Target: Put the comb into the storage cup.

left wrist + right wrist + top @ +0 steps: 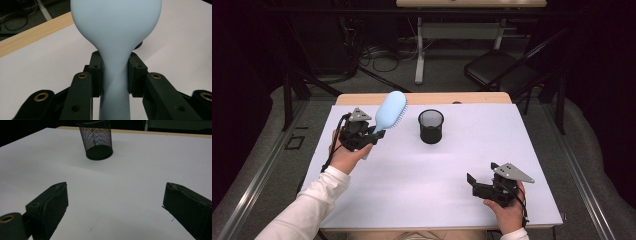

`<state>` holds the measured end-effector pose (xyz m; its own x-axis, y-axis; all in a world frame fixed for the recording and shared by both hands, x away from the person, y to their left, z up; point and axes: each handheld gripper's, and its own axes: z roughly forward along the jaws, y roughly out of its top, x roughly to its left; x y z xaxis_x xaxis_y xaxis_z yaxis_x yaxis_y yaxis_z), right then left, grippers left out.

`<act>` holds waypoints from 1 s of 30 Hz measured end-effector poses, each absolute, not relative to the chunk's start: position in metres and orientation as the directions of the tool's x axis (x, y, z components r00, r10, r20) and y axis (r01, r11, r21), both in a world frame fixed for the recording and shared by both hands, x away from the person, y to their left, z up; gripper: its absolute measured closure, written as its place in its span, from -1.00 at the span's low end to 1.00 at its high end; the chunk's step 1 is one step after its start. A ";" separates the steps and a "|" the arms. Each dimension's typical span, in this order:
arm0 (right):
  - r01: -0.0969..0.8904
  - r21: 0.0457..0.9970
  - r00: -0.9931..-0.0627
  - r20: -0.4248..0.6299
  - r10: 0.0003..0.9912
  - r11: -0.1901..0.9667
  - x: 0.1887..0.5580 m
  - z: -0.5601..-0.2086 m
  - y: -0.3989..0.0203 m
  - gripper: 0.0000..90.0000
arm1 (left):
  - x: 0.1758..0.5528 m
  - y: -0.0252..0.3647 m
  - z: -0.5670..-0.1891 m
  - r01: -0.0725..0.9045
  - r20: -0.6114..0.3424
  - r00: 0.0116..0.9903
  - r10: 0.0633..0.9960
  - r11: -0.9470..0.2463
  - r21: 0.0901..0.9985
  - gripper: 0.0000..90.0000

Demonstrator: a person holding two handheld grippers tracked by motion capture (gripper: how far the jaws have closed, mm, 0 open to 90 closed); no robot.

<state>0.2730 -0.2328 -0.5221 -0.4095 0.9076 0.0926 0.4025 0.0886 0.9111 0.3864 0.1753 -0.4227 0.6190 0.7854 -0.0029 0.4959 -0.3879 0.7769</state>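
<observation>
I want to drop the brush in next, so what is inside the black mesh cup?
Through the black mesh cup only its dark base and faint light streaks show; nothing stands above its rim. The high view shows a dark interior, so small items cannot be ruled out.

No text, label, brand, number or sign can be read anywhere in these views.
</observation>
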 end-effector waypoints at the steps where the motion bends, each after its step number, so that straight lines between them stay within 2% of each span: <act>1: 0.403 0.911 -0.410 0.095 0.907 0.087 0.273 -0.522 -0.233 -0.87 | 0.387 0.175 -0.423 0.493 -0.002 0.619 0.786 -0.387 0.779 0.55; 14: 0.405 0.910 -0.423 0.095 0.901 0.094 0.272 -0.520 -0.231 -0.87 | 0.393 0.167 -0.424 0.462 -0.004 0.593 0.805 -0.336 0.821 0.55; 30: 0.444 0.895 -0.417 0.158 0.895 0.048 0.277 -0.508 -0.234 -0.87 | 0.398 0.165 -0.424 0.447 -0.013 0.573 0.819 -0.299 0.843 0.55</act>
